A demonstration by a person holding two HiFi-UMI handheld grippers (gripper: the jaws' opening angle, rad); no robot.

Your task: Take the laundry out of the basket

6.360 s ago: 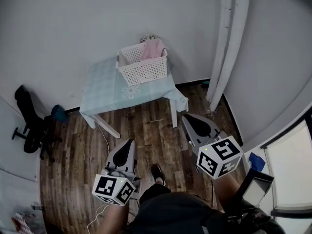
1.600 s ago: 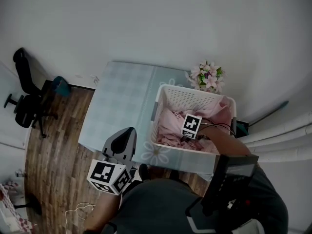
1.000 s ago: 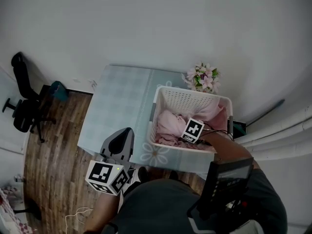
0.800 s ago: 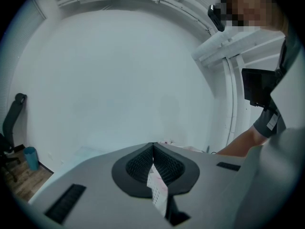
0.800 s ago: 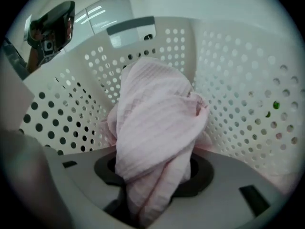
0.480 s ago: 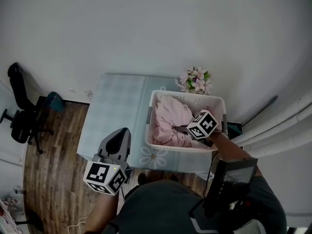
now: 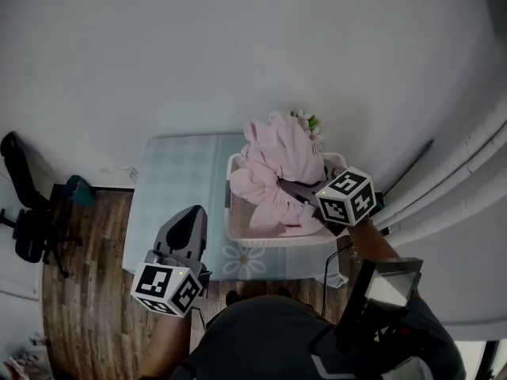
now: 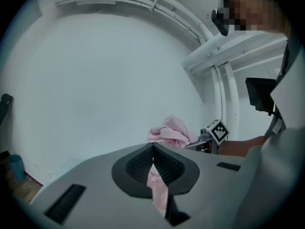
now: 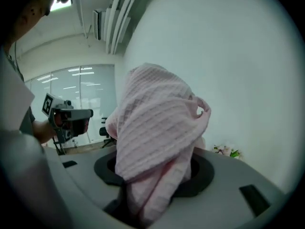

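A pink waffle-knit cloth hangs bunched in the air above the white laundry basket, its lower end still trailing into it. My right gripper is shut on this cloth from the right; in the right gripper view the cloth drapes over both jaws and hides the fingertips. More pink laundry lies in the basket's bottom. My left gripper hovers by the table's front edge, left of the basket, its jaws meeting at the tip with nothing held.
The basket stands on a pale checked table against the wall. Pink flowers stand behind the basket. A black office chair is on the wood floor at far left. White pipes run along the right.
The right gripper has risen out of the basket, pulling the pink cloth up with it. The head view has shifted. The left gripper has kept its place.
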